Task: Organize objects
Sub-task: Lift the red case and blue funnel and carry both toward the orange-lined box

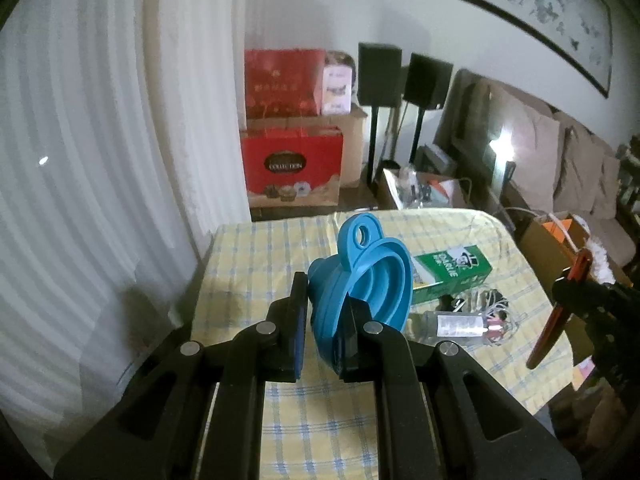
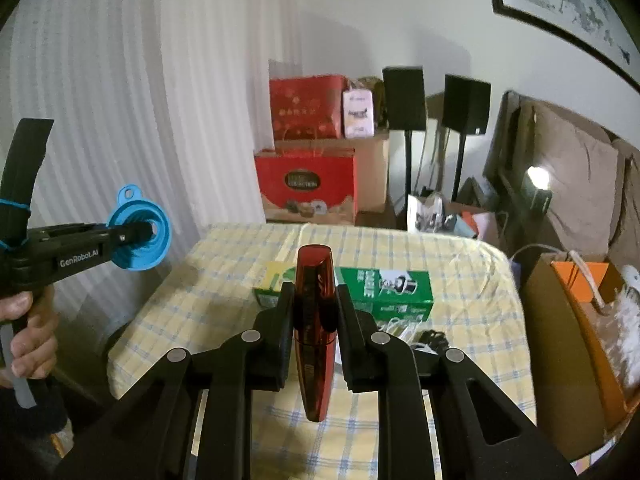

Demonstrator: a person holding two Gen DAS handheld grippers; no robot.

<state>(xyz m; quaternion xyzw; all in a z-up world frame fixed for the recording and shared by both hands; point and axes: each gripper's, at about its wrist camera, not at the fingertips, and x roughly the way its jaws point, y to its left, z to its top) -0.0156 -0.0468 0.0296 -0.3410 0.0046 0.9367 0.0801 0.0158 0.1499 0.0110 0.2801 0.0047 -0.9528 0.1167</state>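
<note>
My left gripper is shut on a blue collapsible funnel, held above the table with its hanging loop pointing up. In the right wrist view the same funnel shows at the left, on the end of the left gripper, which a hand holds. My right gripper is shut on a dark red glossy tube, upright between the pads. That red tube also appears at the right edge of the left wrist view. Both grippers hang above the yellow checked tablecloth.
On the table lie a green carton, a small clear bottle and a tangle of cables. Red gift boxes on cardboard, two black speakers on stands and a sofa stand behind. An open cardboard box sits right of the table.
</note>
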